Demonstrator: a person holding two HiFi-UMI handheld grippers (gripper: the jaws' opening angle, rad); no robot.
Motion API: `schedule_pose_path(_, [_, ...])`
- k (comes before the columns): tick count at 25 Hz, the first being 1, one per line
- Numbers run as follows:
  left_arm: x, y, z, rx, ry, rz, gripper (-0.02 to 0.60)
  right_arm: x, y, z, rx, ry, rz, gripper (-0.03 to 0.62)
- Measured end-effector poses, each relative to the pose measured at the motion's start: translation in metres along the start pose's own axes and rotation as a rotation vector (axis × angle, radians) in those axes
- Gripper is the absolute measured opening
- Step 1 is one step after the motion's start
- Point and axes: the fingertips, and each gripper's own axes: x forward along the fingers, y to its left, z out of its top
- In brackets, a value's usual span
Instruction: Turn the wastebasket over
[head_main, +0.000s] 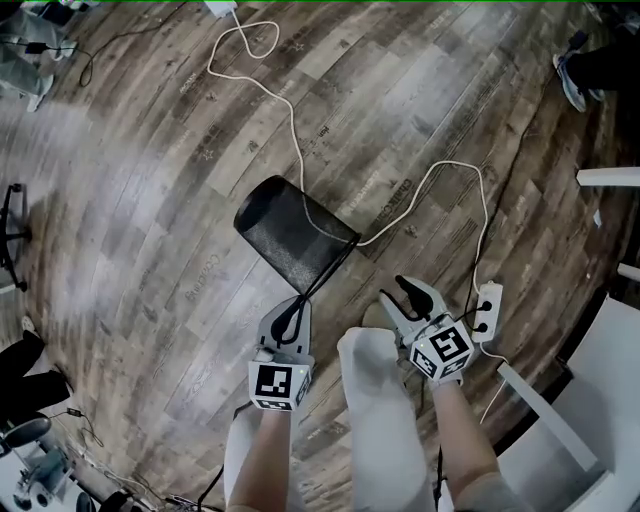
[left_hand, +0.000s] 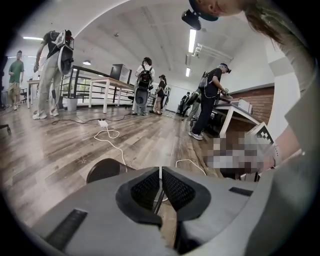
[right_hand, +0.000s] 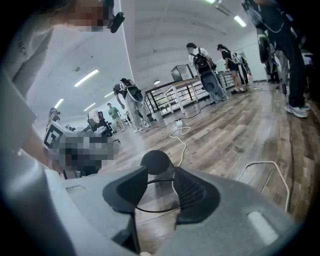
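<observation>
The black mesh wastebasket (head_main: 290, 238) lies tilted on its side over the wooden floor, its closed base pointing away to the upper left and its open mouth towards me. My left gripper (head_main: 297, 304) is shut on the thin rim (left_hand: 160, 181) at the mouth's near edge. In the left gripper view the wastebasket's dark base (left_hand: 104, 170) shows beyond the jaws. My right gripper (head_main: 397, 294) hangs open a little to the right of the mouth. In the right gripper view the wastebasket (right_hand: 156, 161) shows through the gap, and the pads do not press its rim (right_hand: 150, 209).
A white cable (head_main: 300, 140) snakes across the floor behind the wastebasket to a power strip (head_main: 487, 308) at the right. White furniture (head_main: 600, 390) stands at the lower right. A chair base (head_main: 12, 235) is at the left edge. Several people stand at desks in the distance.
</observation>
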Motion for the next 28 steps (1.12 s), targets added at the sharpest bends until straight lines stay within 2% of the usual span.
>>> schedule_pose_path(6, [0.013, 0.013, -0.041, 0.044, 0.064, 0.052, 0.034, 0.028, -0.019, -0.034, 0.003, 0.039, 0.000, 0.161])
schedule_pose_path(17, [0.045, 0.028, -0.117, 0.132, 0.171, 0.107, 0.343, 0.084, -0.050, -0.079, -0.040, 0.072, -0.009, 0.189])
schedule_pose_path(20, [0.056, 0.036, -0.134, 0.148, 0.195, 0.120, 0.365, 0.100, -0.056, -0.092, -0.064, 0.087, -0.015, 0.201])
schedule_pose_path(28, [0.075, 0.064, -0.181, 0.084, 0.237, 0.224, 0.369, 0.144, -0.072, -0.118, -0.147, 0.113, -0.031, 0.233])
